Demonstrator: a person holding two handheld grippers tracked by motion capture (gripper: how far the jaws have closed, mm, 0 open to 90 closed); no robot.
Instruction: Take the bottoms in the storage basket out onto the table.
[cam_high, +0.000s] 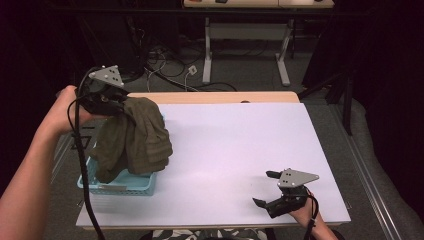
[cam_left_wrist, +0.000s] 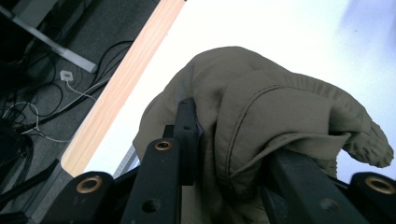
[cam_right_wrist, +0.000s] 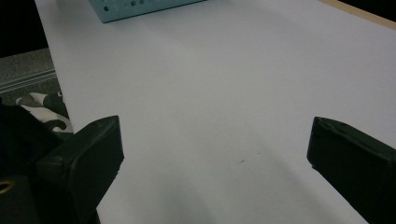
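Note:
An olive-green garment (cam_high: 134, 140) hangs bunched from my left gripper (cam_high: 121, 106), held above the light-blue basket (cam_high: 120, 186) at the table's left edge; its lower folds still reach into the basket. In the left gripper view the jaws are shut on a thick fold of the garment (cam_left_wrist: 261, 116), one finger (cam_left_wrist: 187, 135) pressed against the cloth. My right gripper (cam_high: 266, 189) rests near the table's front right corner, jaws wide apart. Between its fingers (cam_right_wrist: 88, 154) lies bare white table.
The white tabletop (cam_high: 235, 150) has a wooden strip (cam_high: 215, 96) along its far edge. A corner of the blue basket (cam_right_wrist: 135, 8) lies far ahead of the right gripper. Cables (cam_high: 170, 65) and a desk frame (cam_high: 245, 45) stand on the floor beyond.

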